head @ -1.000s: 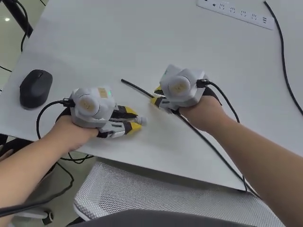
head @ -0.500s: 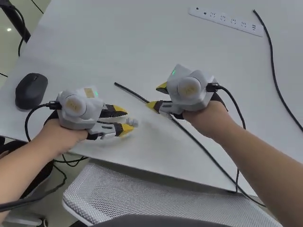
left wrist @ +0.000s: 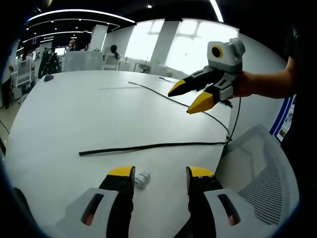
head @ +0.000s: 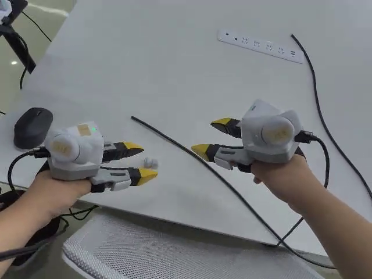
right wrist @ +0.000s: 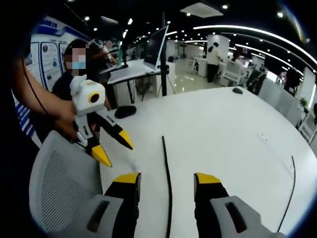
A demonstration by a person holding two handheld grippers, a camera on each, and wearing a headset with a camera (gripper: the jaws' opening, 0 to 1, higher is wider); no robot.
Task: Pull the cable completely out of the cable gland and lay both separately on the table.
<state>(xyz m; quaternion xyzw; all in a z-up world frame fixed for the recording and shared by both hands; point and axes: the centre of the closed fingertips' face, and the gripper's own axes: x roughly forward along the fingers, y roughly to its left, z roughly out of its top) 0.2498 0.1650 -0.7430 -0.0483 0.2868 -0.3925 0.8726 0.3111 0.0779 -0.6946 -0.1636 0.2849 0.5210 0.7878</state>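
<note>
White cable gland by spread left gripper, black cable near spread right gripper

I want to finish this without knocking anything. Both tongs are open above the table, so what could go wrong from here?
1. The cable gland lies right by the tips of the left tongs and near the front edge of the table; a brush could roll it off.
2. The cable trails over that edge, passing close by the right tongs; a snag there might drag it off.
</note>
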